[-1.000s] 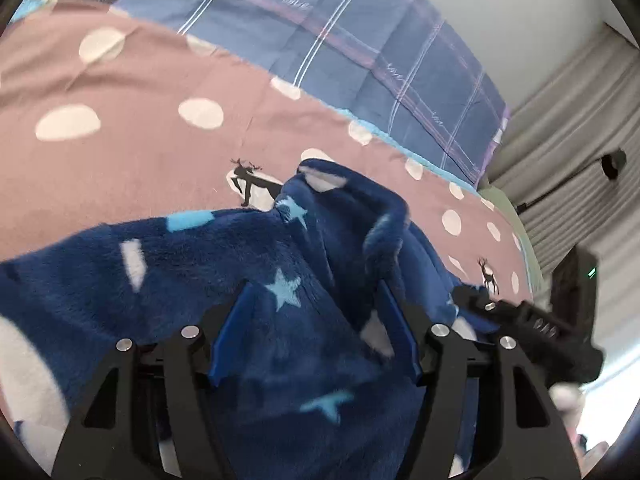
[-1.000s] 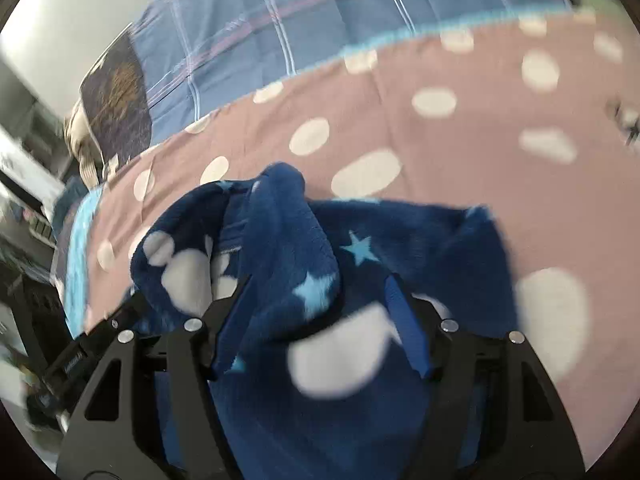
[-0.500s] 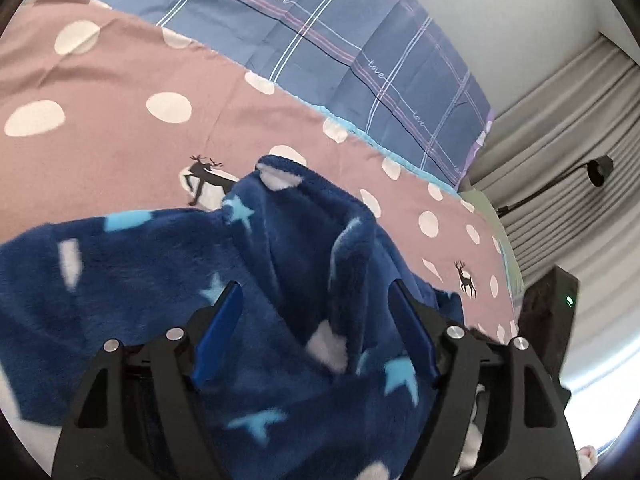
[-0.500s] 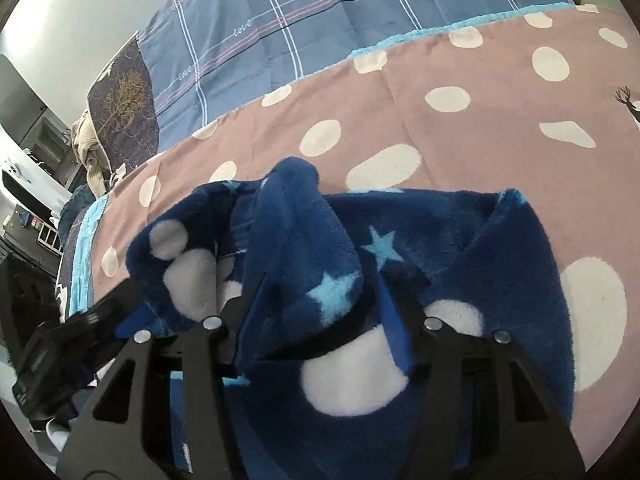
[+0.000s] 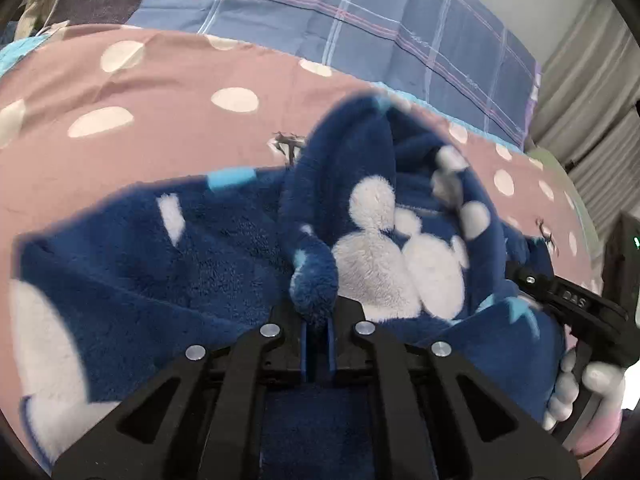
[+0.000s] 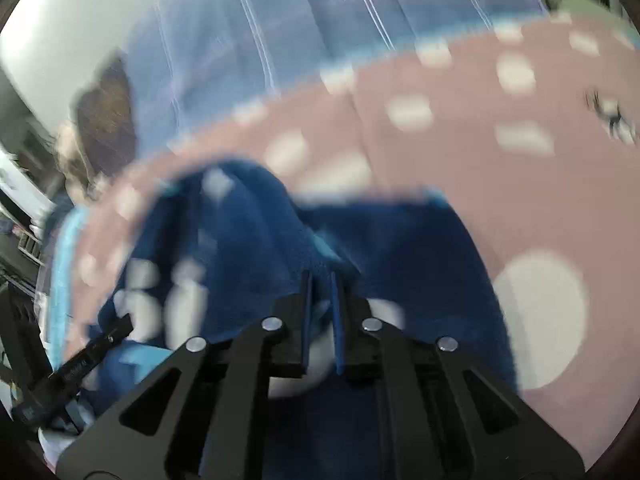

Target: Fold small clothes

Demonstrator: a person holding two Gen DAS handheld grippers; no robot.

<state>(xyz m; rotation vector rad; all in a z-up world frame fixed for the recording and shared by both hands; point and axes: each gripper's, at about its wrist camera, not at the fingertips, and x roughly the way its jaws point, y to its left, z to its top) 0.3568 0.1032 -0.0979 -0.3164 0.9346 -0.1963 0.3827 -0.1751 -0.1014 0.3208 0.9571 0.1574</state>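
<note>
A dark blue fleece garment (image 5: 192, 264) with white blobs and pale blue stars lies bunched on the bed. My left gripper (image 5: 316, 320) is shut on a fold of the garment at its near edge. The right gripper shows at the right of the left wrist view (image 5: 568, 304), against the cloth. In the right wrist view, which is blurred, the garment (image 6: 408, 256) fills the lower middle and my right gripper (image 6: 320, 304) is shut on a ridge of it. The left gripper shows there at the lower left (image 6: 80, 364).
The garment rests on a pink bedspread (image 5: 160, 92) with white dots and small deer. A blue plaid cover (image 5: 360, 20) lies beyond it. Grey curtains (image 5: 592, 92) hang at the far right. Dark furniture (image 6: 16, 240) stands left of the bed.
Both grippers were open around the fleece; both have closed on folds of it. The cloth has bunched up higher between them. The right wrist view is now motion-blurred.
</note>
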